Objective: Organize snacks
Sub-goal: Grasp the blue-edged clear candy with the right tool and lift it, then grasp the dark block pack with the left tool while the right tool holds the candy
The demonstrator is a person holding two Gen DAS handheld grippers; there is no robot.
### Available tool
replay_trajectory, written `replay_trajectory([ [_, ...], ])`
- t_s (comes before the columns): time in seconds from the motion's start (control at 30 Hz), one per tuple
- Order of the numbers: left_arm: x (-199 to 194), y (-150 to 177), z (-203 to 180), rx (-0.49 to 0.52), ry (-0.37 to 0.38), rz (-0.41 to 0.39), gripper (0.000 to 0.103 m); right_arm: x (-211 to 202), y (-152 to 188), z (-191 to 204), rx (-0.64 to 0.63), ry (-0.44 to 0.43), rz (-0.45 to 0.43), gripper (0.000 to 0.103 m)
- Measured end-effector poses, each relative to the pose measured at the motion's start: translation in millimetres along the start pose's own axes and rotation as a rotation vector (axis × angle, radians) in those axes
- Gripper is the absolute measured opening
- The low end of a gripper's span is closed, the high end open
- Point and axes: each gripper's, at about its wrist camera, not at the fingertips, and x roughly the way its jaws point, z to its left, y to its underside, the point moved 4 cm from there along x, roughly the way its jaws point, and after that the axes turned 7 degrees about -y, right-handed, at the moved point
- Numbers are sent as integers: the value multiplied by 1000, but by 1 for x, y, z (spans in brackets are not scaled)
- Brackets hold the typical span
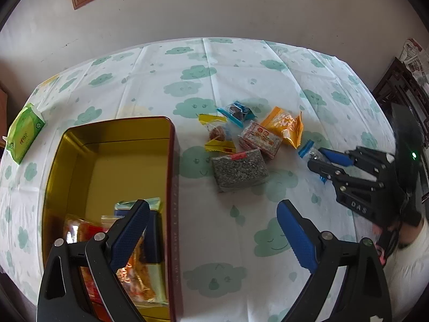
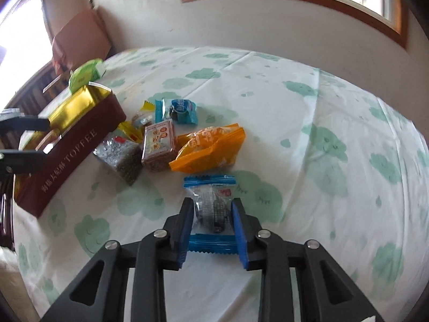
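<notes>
A dark red toffee tin [image 1: 171,187] with a gold inside stands open on the left and holds several snack packets [image 1: 134,263]; it also shows in the right wrist view [image 2: 67,155]. My left gripper [image 1: 211,230] is open and empty, its left finger over the tin. Loose snacks lie in a pile: an orange packet [image 2: 209,147], a patterned brown block [image 2: 159,145], a grey seed pack [image 2: 120,161], a blue packet [image 2: 179,111], a yellow-ended packet [image 1: 217,134]. My right gripper [image 2: 213,214] is shut on a blue-ended clear packet [image 2: 211,204] on the cloth.
The table [image 1: 241,80] wears a white cloth with green clouds. A green tissue pack [image 1: 25,131] lies at its far left edge. A dark wooden chair [image 1: 402,86] stands to the right. A cardboard box [image 2: 80,37] leans by the wall.
</notes>
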Motion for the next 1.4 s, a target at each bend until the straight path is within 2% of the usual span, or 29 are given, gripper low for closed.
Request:
replay_trajectory([
  [0.17,5,1,-10,22,7,15,94,-21,21,1,95,88,-90,27],
  [0.4,13,-10,-21,-9,31,60,94,-63,68,-15,257,196,-161,27],
  [0.5,21,-19,-26,-22,39,86,94,-69,80,-22,296,267,-143,27],
  [0.7,39,-35,-29,-56,40,138,94,-70,83,-28,316,269,-136,27],
  [0.9,52,-40,-27,-102,37,158,94,-73,85,-34,356,207,-161,28],
  [1.23,74,-36,-29,-124,10,187,81,-73,85,-34,357,208,-161,29],
  [1.33,76,-37,-30,-121,2,179,74,-73,85,-33,358,206,-161,29],
  [1.4,77,-38,-32,-111,-2,174,73,-73,85,-34,357,208,-161,28],
])
